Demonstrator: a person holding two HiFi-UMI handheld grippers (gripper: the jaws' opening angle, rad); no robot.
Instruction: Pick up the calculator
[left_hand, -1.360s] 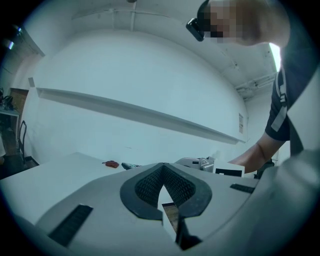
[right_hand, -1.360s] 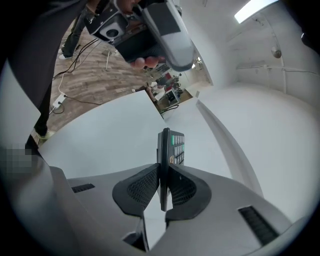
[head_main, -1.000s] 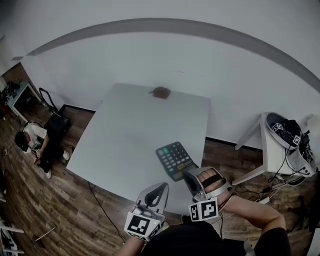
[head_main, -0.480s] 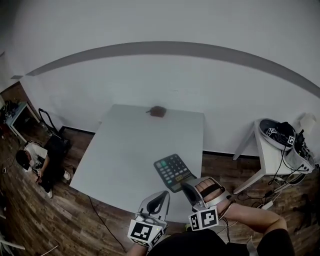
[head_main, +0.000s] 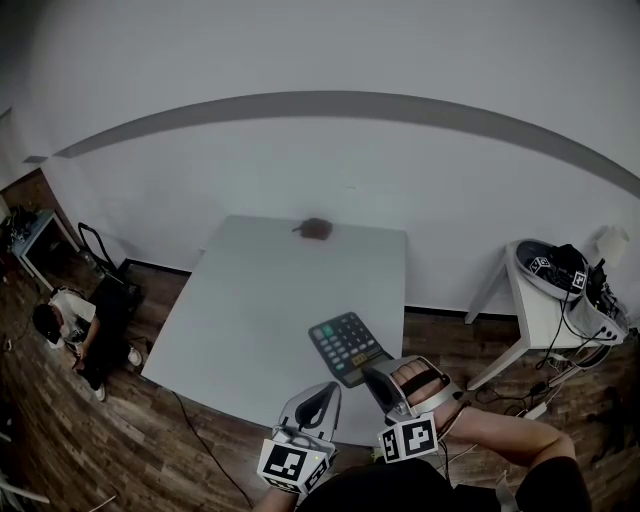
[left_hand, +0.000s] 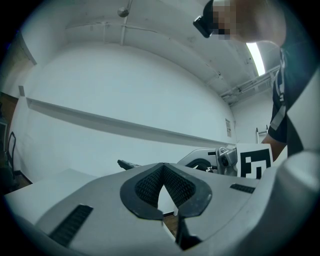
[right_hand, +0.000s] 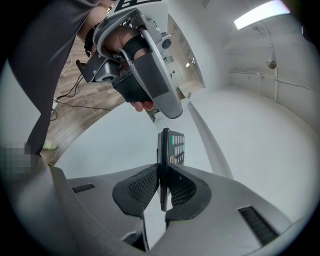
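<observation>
Since a second ago the table (head_main: 260, 300) is sitting lower in the head view, while the right tongs (head_main: 378, 368) are staying on the calculator (head_main: 348, 343). They are gripping its near edge, holding it over the table's near right corner, and it is standing edge-on between their pads (right_hand: 142, 187). The left tongs (head_main: 322, 392) are hovering just beside them, closed on nothing.

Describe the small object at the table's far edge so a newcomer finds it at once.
Start at the white table and go to its far edge. The small brownish lump sits alone there, about midway along that edge; unlike the calculator near the front, it shows no keys.
</observation>
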